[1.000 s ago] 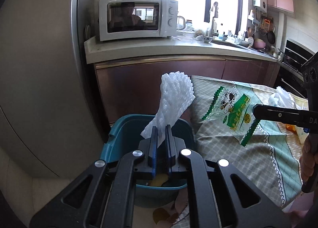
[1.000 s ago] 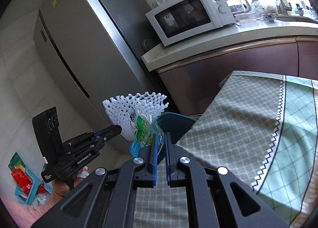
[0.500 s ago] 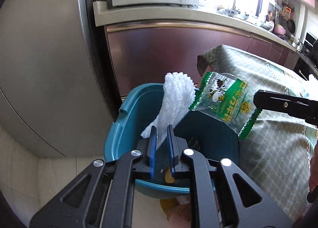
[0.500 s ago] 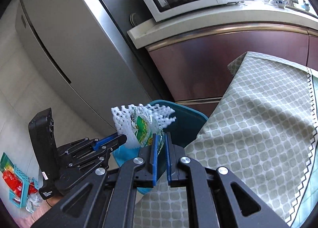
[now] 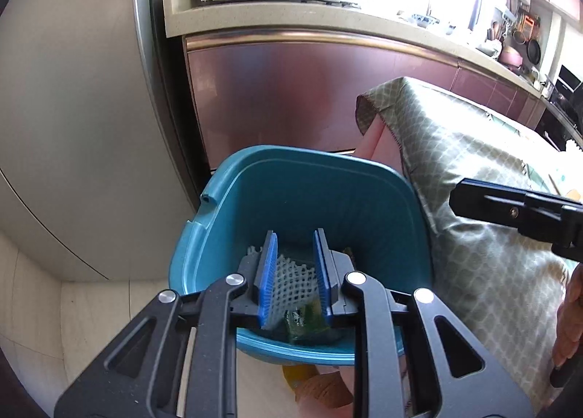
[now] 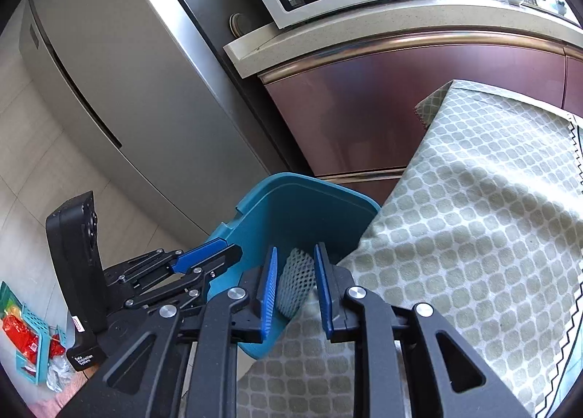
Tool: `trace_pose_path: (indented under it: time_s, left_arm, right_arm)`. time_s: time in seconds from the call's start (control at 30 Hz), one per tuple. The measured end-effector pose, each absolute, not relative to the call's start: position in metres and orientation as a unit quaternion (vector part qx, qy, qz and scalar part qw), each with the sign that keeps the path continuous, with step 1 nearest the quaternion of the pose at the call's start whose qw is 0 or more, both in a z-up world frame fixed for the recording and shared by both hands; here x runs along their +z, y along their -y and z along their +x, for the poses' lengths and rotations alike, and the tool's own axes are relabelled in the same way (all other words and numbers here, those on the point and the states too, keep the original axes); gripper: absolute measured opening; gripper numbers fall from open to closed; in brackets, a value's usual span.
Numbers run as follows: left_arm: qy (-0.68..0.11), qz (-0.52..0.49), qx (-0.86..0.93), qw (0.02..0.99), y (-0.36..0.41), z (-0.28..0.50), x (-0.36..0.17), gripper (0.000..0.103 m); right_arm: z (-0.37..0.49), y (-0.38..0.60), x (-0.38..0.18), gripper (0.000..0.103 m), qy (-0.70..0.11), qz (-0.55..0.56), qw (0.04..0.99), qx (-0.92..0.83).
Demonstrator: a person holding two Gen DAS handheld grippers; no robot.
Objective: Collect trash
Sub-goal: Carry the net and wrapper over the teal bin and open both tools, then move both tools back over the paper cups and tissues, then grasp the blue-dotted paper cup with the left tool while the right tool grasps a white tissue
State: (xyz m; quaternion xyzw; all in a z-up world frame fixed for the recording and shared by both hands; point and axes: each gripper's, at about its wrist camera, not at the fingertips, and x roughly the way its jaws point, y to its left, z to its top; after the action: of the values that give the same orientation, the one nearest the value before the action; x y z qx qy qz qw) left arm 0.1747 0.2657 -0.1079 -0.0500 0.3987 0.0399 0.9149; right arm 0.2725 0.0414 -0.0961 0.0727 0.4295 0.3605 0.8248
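Teal plastic trash bin (image 5: 302,206) is sitting against the green checked tablecloth's (image 5: 484,228) hanging edge in the left wrist view. Left gripper (image 5: 294,266) is opening its jaws above the rim, nothing pinched; white foam fruit net (image 5: 291,277) and green snack wrapper (image 5: 306,319) are lying inside (free of the pads).

Right wrist view: right gripper (image 6: 294,286) is opening too, empty, over the bin's cloth-side edge, clear floor lying left.

The left tongs (image 6: 222,254) bear a label reading "Data Acquisition System" on the handle.
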Motion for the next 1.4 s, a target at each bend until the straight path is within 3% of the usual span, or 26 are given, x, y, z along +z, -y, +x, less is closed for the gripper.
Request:
trace_pose_path:
  time_s: [0.47,0.67,1.07,1.4]
  left_arm:
    - [-0.317,-0.042,-0.051,0.946,-0.204,0.131,-0.047,0.039]
    - [-0.301,-0.025,-0.131,0.944,-0.14,0.119,-0.028,0.04]
    - [-0.335,-0.008,-0.292,0.896,0.005,0.104,-0.035,0.042]
    - [-0.382,-0.008,-0.366,0.848,0.077,0.12,-0.06,0.055]
  right_arm:
    - [0.207,0.048,-0.043,0.032,-0.353,0.068,0.857,0.37]
    - [0.173,0.126,-0.026,0.035,-0.32,0.091,0.889,0.316]
    - [0.113,0.273,-0.04,0.036,-0.289,0.162,0.931,0.154]
    - [0.091,0.347,-0.067,0.047,-0.286,0.196,0.936,0.061]
